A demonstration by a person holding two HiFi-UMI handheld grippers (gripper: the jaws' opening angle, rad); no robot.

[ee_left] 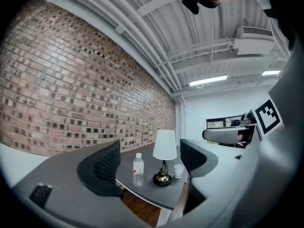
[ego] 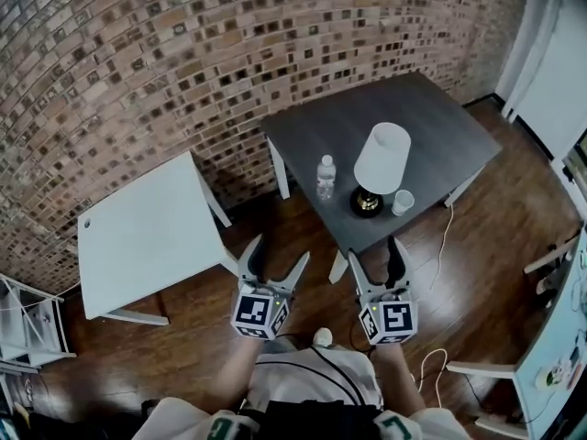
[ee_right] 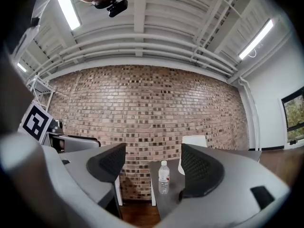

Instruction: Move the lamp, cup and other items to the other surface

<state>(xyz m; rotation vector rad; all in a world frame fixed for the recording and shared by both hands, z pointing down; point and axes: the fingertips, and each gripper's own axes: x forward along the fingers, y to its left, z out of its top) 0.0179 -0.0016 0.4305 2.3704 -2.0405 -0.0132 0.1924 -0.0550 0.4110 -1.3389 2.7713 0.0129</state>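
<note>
On the dark grey table [ego: 431, 117] stand a lamp [ego: 379, 166] with a white shade and a black and brass base, a clear water bottle [ego: 326, 177] to its left, and a small white cup [ego: 402, 203] to its right. An empty white table [ego: 147, 232] stands to the left. My left gripper [ego: 279, 250] and right gripper [ego: 374, 250] hang open, side by side over the floor, short of the dark table and holding nothing. The left gripper [ee_left: 149, 160] frames the bottle [ee_left: 138, 170], lamp [ee_left: 164, 156] and cup [ee_left: 178, 170] from a distance. The right gripper [ee_right: 154, 167] frames the bottle [ee_right: 164, 177]; its right jaw hides most of the lamp shade [ee_right: 192, 140].
A brick wall [ego: 165, 53] runs behind both tables. A white shelf unit [ego: 27, 328] stands at the far left. At the right are white furniture [ego: 550, 365] and a white cable [ego: 442, 241] on the wooden floor [ego: 477, 291].
</note>
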